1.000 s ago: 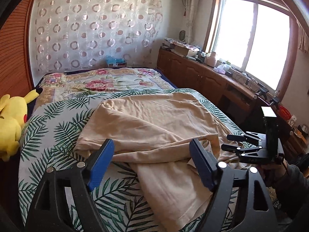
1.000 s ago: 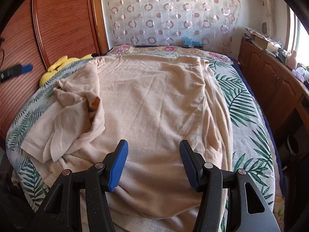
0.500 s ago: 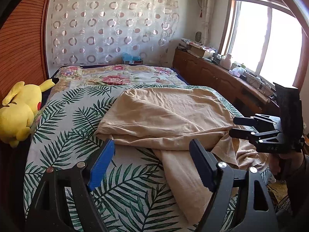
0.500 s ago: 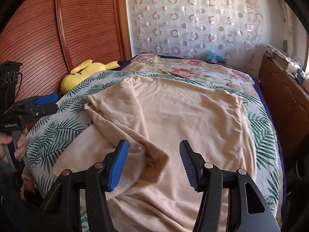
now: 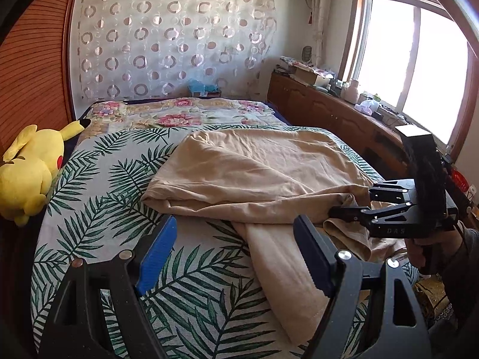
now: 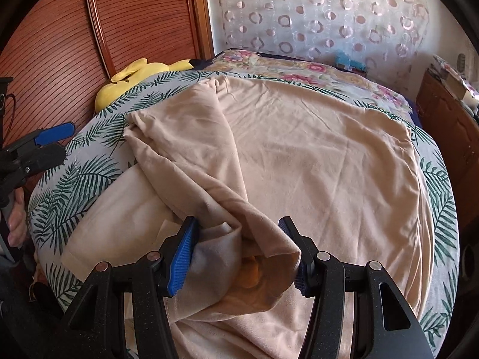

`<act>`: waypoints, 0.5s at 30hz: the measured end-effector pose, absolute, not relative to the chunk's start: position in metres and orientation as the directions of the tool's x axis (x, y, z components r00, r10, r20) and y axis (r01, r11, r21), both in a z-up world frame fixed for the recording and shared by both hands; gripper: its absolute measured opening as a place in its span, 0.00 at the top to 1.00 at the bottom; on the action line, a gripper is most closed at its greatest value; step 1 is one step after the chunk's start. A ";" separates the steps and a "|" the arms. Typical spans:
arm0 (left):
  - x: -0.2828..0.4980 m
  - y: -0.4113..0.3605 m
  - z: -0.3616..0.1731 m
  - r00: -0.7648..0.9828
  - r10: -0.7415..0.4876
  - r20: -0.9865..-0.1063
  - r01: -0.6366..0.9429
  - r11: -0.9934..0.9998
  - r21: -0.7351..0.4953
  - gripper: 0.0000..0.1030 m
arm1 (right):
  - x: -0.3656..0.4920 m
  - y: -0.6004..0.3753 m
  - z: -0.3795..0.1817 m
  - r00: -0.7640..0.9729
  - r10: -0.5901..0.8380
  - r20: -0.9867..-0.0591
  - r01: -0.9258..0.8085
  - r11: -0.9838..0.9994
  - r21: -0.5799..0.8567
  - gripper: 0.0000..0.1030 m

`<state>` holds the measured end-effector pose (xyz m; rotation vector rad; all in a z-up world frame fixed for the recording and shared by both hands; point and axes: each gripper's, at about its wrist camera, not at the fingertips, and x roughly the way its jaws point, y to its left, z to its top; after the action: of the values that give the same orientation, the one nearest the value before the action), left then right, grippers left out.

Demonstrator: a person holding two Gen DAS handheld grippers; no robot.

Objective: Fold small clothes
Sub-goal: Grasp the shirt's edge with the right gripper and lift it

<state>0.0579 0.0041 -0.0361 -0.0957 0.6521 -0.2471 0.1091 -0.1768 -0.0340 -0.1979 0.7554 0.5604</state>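
On the bed, spread with a palm-leaf printed cover, lies the beige knit garment, only partly folded. One side has been turned over onto the body, giving a doubled edge along the near left; a long flap trails toward the foot of the bed and the hem region is bunched. No tidy rectangle is formed yet. Judged from this, the task is at an early stage: further folds and squaring remain.

Right tool: its jaws are closing, with a gathered bunch of the beige fabric between the blue pads. The cloth fills the gap and touches both pads, so it appears gripped at the near edge of the garment.

Left tool: jaws stand wide, nothing between them. It hovers above the cover, with the trailing flap just beside its right finger and the folded edge beyond the tips.

A yellow plush toy rests at the bed's left side, well apart from the garment.
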 end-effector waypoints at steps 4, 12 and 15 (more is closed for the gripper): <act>0.056 0.001 -0.032 0.772 -0.254 -0.582 0.202 0.967 -0.154 0.22 | 0.097 -0.172 -0.027 0.600 0.429 -0.675 -0.590 0.808 -0.011 0.91; 0.052 -0.001 -0.026 0.782 -0.253 -0.570 0.205 0.967 -0.148 0.22 | 0.063 -0.192 0.002 0.677 0.472 -0.565 -0.582 0.813 -0.019 0.93; 0.052 -0.001 -0.025 0.784 -0.255 -0.566 0.208 0.967 -0.148 0.22 | 0.053 -0.208 0.012 0.707 0.470 -0.529 -0.559 0.829 -0.010 0.94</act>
<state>0.0519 -0.0006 -0.0250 -0.0788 0.6216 -0.2504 0.0527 -0.2085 0.0121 -0.1753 0.5378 0.5750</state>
